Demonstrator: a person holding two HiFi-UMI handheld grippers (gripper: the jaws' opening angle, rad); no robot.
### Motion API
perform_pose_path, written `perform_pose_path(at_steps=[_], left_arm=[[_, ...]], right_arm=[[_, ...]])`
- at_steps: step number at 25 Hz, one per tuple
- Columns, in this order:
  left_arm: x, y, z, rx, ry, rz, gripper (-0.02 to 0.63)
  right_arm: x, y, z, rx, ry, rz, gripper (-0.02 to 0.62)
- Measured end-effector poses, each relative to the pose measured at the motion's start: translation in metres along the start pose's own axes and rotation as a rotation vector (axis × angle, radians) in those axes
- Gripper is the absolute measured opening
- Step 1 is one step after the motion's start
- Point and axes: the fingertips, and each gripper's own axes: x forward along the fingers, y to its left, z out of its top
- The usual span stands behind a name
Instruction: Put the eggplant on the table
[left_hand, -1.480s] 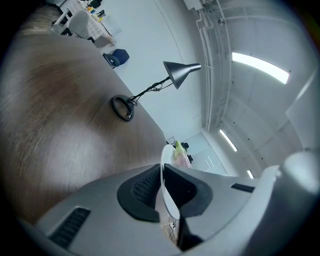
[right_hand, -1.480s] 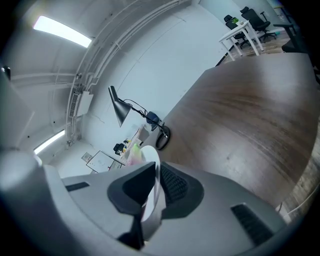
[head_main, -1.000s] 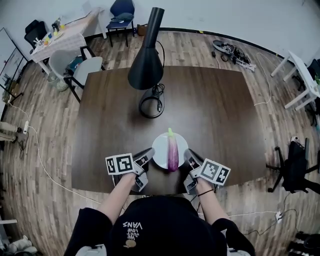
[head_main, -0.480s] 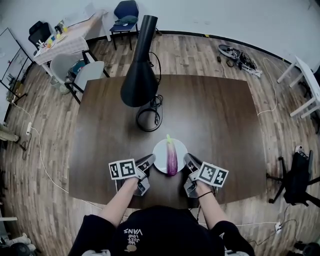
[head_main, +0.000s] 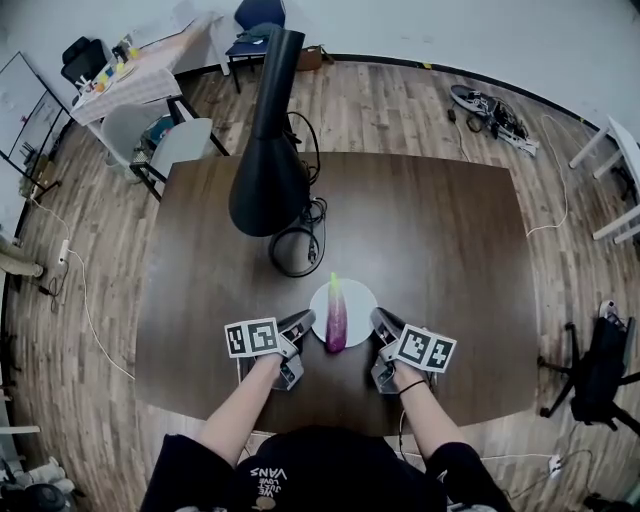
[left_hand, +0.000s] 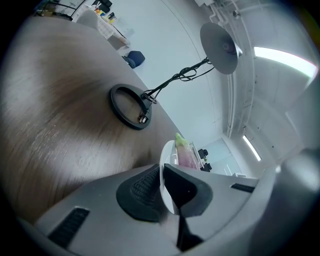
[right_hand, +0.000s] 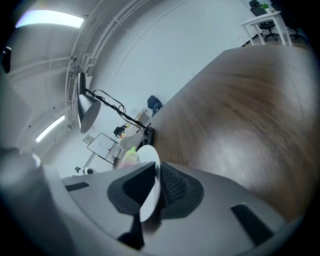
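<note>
- Black lamp (head_main: 265, 170): stands on the dark wooden table (head_main: 440, 240), beyond the plate and to its left, its ring-shaped base (head_main: 297, 240) well apart from the plate.
- Left gripper (head_main: 300, 324): at the plate's left edge, jaws closed on the rim, which runs between the ribbed pads.
- White plate (head_main: 352, 298): near the table's front edge, held from both sides; it may rest on the table or sit just above it, which the head view does not settle.
- Eggplant (head_main: 337, 317): purple with a green stem, lying lengthwise across the plate's middle, stem pointing away from the person.
- Right gripper (head_main: 380, 322): at the plate's right edge, jaws likewise clamped on the rim.
</note>
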Motion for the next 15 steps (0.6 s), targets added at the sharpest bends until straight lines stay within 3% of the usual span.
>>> perform_pose_path(at_steps=[15], left_arm=[[0.042, 0.028, 0.015, -0.008, 0.077, 0.08, 0.026]], right_arm=[[0.04, -0.034, 0.019, -0.048, 0.077, -0.077, 0.041]])
